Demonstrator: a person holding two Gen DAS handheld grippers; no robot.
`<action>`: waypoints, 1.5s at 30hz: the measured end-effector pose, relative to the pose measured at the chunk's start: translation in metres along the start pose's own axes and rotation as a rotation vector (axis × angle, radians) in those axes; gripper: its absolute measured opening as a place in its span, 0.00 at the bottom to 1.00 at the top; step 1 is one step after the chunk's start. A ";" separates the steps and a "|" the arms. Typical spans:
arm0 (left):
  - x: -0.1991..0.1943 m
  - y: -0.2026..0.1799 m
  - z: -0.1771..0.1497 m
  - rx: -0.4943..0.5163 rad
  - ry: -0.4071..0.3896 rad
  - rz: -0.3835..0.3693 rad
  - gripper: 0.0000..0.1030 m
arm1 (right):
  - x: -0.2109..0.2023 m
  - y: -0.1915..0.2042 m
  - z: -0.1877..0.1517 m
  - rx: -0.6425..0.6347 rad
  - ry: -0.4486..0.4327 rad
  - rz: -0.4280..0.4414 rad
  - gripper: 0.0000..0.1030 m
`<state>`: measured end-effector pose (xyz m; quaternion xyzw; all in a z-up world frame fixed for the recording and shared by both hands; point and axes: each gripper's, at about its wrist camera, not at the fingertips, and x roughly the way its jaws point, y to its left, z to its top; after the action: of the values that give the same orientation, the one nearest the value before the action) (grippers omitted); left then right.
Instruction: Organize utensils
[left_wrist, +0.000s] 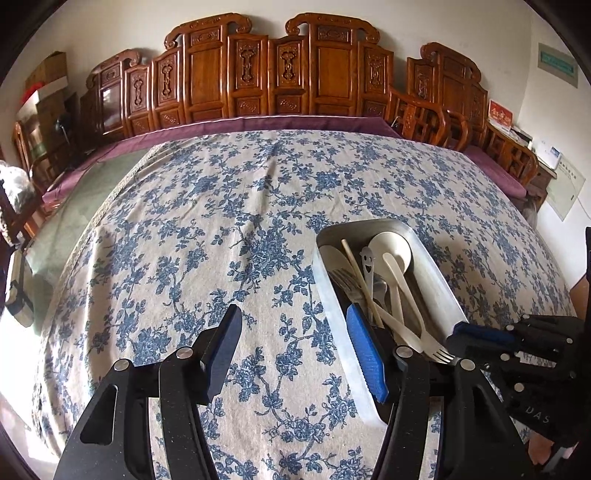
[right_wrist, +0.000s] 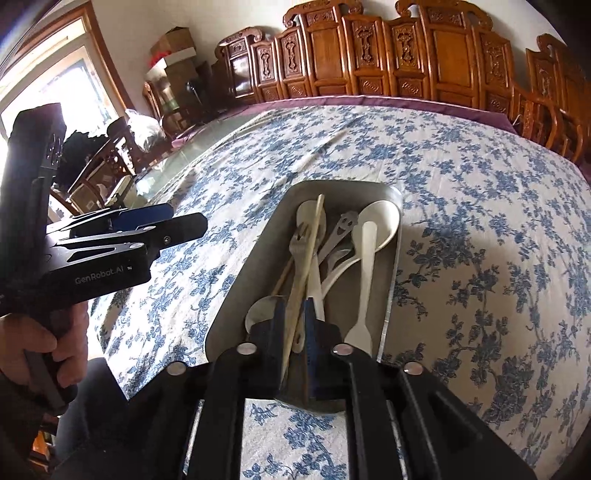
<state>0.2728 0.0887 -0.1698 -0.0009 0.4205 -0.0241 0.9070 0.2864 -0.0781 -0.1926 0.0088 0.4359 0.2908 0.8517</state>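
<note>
A metal tray (left_wrist: 439, 273) (right_wrist: 393, 280) sits on the floral tablecloth and holds several utensils: white spoons (right_wrist: 380, 221), forks (left_wrist: 347, 280), a wooden chopstick (right_wrist: 314, 236) and a smiley-face metal utensil (right_wrist: 341, 229). My left gripper (left_wrist: 295, 350) is open and empty, its jaws wide apart astride the tray's near left wall. My right gripper (right_wrist: 295, 325) is over the tray's near end, shut on the wooden chopstick. The right gripper shows at the right edge of the left wrist view (left_wrist: 491, 339).
The floral tablecloth (left_wrist: 221, 221) covers the table. Carved wooden chairs (left_wrist: 288, 74) line its far side. A purple cloth (left_wrist: 258, 123) runs along the far edge. The hand-held left gripper (right_wrist: 147, 236) sits left of the tray.
</note>
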 end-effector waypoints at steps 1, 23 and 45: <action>-0.001 -0.002 0.000 0.001 -0.001 -0.001 0.55 | -0.004 -0.002 -0.001 0.007 -0.010 -0.008 0.16; -0.052 -0.065 -0.017 0.011 -0.040 -0.059 0.92 | -0.127 -0.042 -0.043 0.119 -0.218 -0.305 0.96; -0.155 -0.107 -0.036 0.042 -0.147 -0.044 0.92 | -0.218 -0.009 -0.071 0.117 -0.321 -0.416 0.97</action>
<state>0.1411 -0.0108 -0.0726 0.0071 0.3522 -0.0525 0.9344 0.1397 -0.2120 -0.0782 0.0144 0.3037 0.0784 0.9494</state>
